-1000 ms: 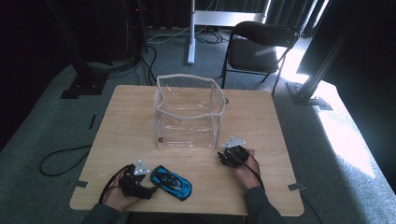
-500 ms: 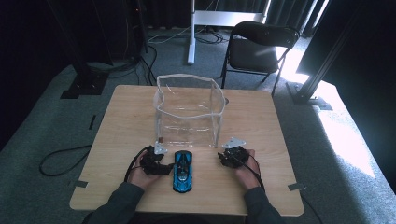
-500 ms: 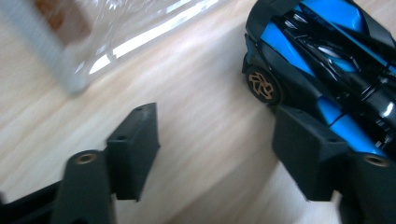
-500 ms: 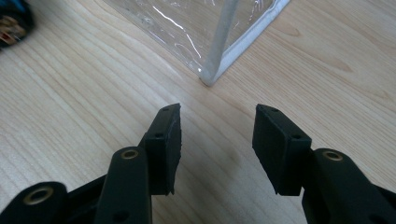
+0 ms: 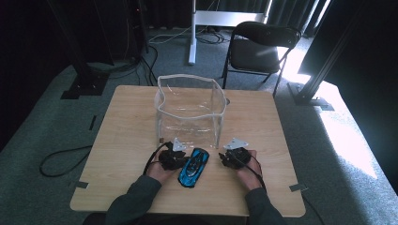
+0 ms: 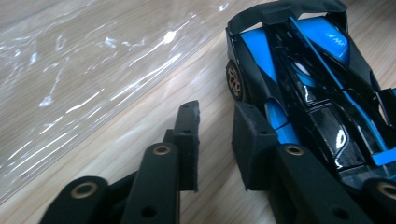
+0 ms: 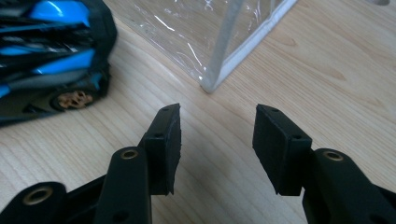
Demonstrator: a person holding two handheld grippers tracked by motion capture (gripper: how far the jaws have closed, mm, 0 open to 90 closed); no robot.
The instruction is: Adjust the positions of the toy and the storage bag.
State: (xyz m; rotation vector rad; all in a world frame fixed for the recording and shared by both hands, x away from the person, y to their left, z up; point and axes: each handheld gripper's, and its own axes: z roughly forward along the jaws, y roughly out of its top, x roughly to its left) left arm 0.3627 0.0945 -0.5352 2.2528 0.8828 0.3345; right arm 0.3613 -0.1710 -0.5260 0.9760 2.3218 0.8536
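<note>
Toy car (image 5: pixel 193 167), blue and black with gold-coloured wheels, lies on the wooden table (image 5: pixel 122 122) in the lower middle of the high view, its length angled from lower left to upper right. No brand, label or writing can be read on it or on anything else. Just above it in the frame stands a clear plastic bin (image 5: pixel 189 110) with a pale rim; the car's upper end is near the bin's front wall. The left gripper (image 5: pixel 172 157) sits just to the left of the car; in the left gripper view its jaws stand a narrow gap apart with nothing between them, and the right-hand jaw is right beside the car's flank, contact unclear. The right gripper (image 5: pixel 233 157) rests lower right of the bin, jaws wide and empty, pointing toward the bin's corner
</note>
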